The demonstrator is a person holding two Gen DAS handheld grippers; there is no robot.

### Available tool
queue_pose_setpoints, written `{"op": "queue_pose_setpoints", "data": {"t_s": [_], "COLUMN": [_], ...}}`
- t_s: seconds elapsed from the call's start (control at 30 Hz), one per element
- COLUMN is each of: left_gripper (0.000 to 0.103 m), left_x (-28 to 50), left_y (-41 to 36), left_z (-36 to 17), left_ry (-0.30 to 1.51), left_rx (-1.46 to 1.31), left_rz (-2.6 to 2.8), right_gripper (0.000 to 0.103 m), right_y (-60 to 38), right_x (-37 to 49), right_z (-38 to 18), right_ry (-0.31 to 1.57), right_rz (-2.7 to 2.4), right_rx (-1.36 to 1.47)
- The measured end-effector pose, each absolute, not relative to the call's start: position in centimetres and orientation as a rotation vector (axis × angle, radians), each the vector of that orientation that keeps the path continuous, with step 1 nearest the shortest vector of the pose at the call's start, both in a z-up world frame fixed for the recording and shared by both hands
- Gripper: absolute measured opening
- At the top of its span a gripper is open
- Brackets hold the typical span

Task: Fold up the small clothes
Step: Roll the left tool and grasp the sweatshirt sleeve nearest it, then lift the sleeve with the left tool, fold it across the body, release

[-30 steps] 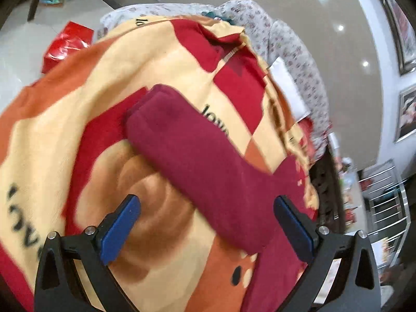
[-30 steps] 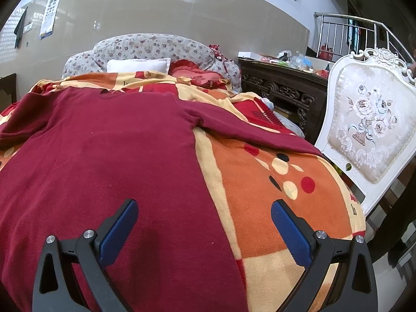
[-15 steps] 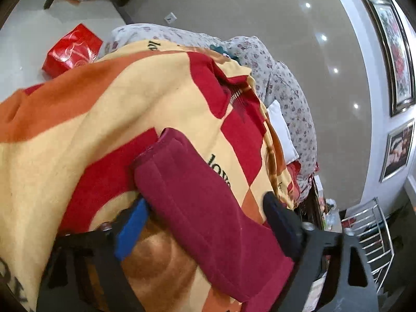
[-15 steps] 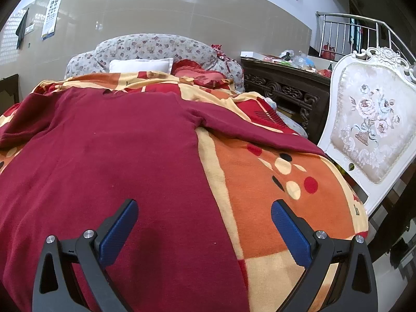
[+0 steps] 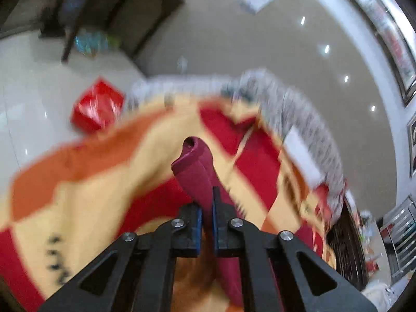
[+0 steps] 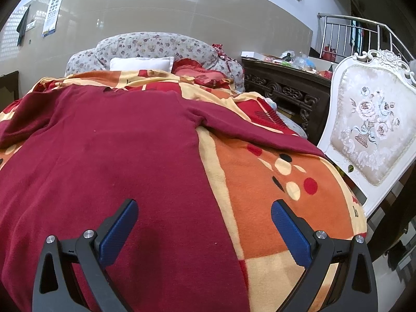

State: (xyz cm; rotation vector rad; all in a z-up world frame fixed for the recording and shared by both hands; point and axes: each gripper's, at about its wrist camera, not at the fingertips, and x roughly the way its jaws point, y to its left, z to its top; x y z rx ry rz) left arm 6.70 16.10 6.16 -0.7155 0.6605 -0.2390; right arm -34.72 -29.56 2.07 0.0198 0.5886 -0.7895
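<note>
Glossy beige wall [image 6: 182, 13]; white ornate chair [image 6: 369, 130]; dark carved sideboard [image 6: 286, 91].

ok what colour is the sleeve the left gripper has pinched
Dark maroon red sleeve, clamped in the left gripper; shows best in the left wrist view.

Open air above the blanket [image 6: 273, 182], white chair [image 6: 369, 130] close on its right, dark cabinet [image 6: 286, 93] behind, pillows [image 6: 141, 63] at the head.

The dark red sweater [image 6: 109, 161] lay spread flat ahead of the open right tongs [image 6: 204, 230]; its sleeve [image 5: 196, 171] stood pinched upright in the left tongs [image 5: 207, 209].
</note>
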Motion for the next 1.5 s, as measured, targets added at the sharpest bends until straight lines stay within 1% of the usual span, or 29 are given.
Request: {"op": "queue_pose_setpoints", "data": {"t_s": [0.07, 0.17, 0.3, 0.47, 0.53, 0.63, 0.73, 0.9, 1.1, 1.37, 1.47, 1.5], "left_gripper": [0.006, 0.006, 0.006, 0.006, 0.006, 0.006, 0.005, 0.006, 0.006, 0.005, 0.006, 0.011], "left_x": [5.4, 4.1, 1.9, -2.0, -3.8, -5.8, -7.1, -7.5, -9.0, -11.0, -11.7, -11.9], "left_y": [16.7, 16.6, 14.1, 3.3, -3.3, -11.4, -17.6, -24.6, -28.7, -31.3, -32.5, -32.7], "left_z": [7.7, 9.3, 12.0, 15.5, 15.8, 15.1, 13.4, 9.7, 6.8, 6.0, 5.4, 5.2], "left_ry": [0.604, 0.576, 0.496, 0.397, 0.394, 0.412, 0.466, 0.575, 0.652, 0.652, 0.681, 0.689], "left_rx": [-0.676, -0.607, -0.533, -0.296, -0.206, -0.130, -0.092, -0.052, 0.001, 0.020, 0.041, 0.048], "left_rz": [-0.202, -0.185, -0.215, -0.443, -0.564, -0.671, -0.737, -0.786, -0.862, -0.994, -1.053, -1.065], "right_gripper": [0.103, 0.103, 0.103, 0.103, 0.103, 0.103, 0.103, 0.103, 0.103, 0.103, 0.103, 0.103], "right_y": [-29.6, -29.5, -29.4, -29.6, -29.5, -29.5, -29.8, -29.9, -29.9, -30.0, -30.1, -30.1], "right_x": [-34.7, -34.6, -34.6, -34.6, -34.6, -34.6, -34.7, -34.7, -34.8, -34.7, -34.7, -34.7], "right_z": [2.1, 2.1, 2.0, 2.0, 2.0, 2.0, 2.1, 2.0, 2.0, 2.1, 2.1, 2.1], "right_ry": [0.589, 0.590, 0.591, 0.590, 0.590, 0.592, 0.591, 0.594, 0.589, 0.591, 0.590, 0.590], "right_rz": [-0.789, -0.795, -0.796, -0.794, -0.793, -0.791, -0.783, -0.771, -0.771, -0.760, -0.759, -0.760], "right_rx": [0.019, 0.011, 0.005, 0.023, 0.020, 0.018, 0.025, 0.039, 0.043, 0.052, 0.055, 0.055]}}
